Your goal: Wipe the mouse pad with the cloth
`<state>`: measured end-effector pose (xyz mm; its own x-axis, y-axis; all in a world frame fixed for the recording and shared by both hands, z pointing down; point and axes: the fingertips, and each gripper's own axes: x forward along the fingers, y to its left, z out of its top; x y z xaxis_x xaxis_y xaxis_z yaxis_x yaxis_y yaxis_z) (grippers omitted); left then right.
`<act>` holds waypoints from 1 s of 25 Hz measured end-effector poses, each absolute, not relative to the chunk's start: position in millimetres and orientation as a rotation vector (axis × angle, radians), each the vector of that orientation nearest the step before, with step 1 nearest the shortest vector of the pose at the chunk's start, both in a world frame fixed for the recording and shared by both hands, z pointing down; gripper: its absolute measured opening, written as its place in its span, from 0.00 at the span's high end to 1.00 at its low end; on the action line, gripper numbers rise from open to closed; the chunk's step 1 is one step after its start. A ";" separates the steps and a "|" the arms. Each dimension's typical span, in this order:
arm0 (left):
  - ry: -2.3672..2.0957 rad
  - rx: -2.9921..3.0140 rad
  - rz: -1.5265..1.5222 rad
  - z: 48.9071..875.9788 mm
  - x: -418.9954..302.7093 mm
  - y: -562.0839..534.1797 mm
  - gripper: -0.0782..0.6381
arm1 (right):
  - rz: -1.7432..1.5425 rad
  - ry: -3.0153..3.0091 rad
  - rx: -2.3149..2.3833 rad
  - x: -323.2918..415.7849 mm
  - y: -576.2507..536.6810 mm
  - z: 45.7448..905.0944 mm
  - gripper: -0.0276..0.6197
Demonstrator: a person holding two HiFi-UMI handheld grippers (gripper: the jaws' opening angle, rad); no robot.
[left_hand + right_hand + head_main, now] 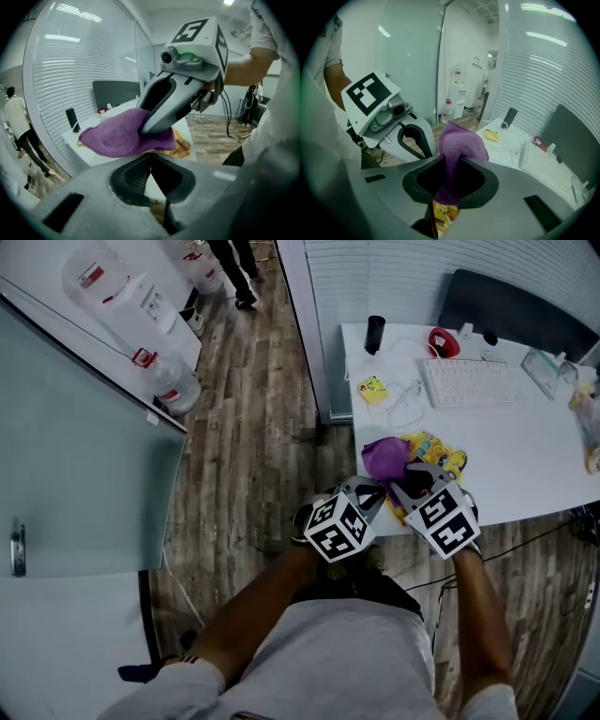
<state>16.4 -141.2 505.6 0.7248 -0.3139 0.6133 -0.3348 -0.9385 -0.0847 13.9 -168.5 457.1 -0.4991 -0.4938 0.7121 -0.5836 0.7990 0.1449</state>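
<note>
Your right gripper (410, 486) pinches the purple cloth (384, 457) between its 2 jaws. The cloth is bunched over the yellow mouse pad (442, 456) at the near left corner of the desk (525, 465). Your left gripper (375, 493) sits just beside it, jaws together, holding nothing.

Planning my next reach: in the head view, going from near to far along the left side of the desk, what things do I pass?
From the near edge: purple cloth → small yellow item → black cylinder.
</note>
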 end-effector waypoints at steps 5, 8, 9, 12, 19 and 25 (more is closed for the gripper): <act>-0.506 2.856 1.105 517.0 23.1 -138.5 0.87 | 0.108 -2.150 0.636 7.0 -173.6 473.3 0.85; -0.504 2.822 1.155 526.3 22.6 -136.9 0.87 | 0.079 -2.113 0.557 3.5 -175.1 483.8 0.85; -0.506 2.811 1.171 529.1 22.1 -136.8 0.87 | 0.076 -2.104 0.535 1.8 -174.8 487.4 0.85; -0.505 2.777 1.217 536.2 21.3 -136.7 0.87 | 0.074 -2.073 0.479 -1.7 -173.0 498.6 0.85; -0.496 2.725 1.245 543.5 20.2 -137.9 0.87 | 0.064 -2.019 0.419 -1.3 -174.2 514.3 0.85; -0.500 2.696 1.238 544.8 21.6 -139.5 0.87 | 0.083 -2.014 0.435 14.2 -185.1 518.8 0.85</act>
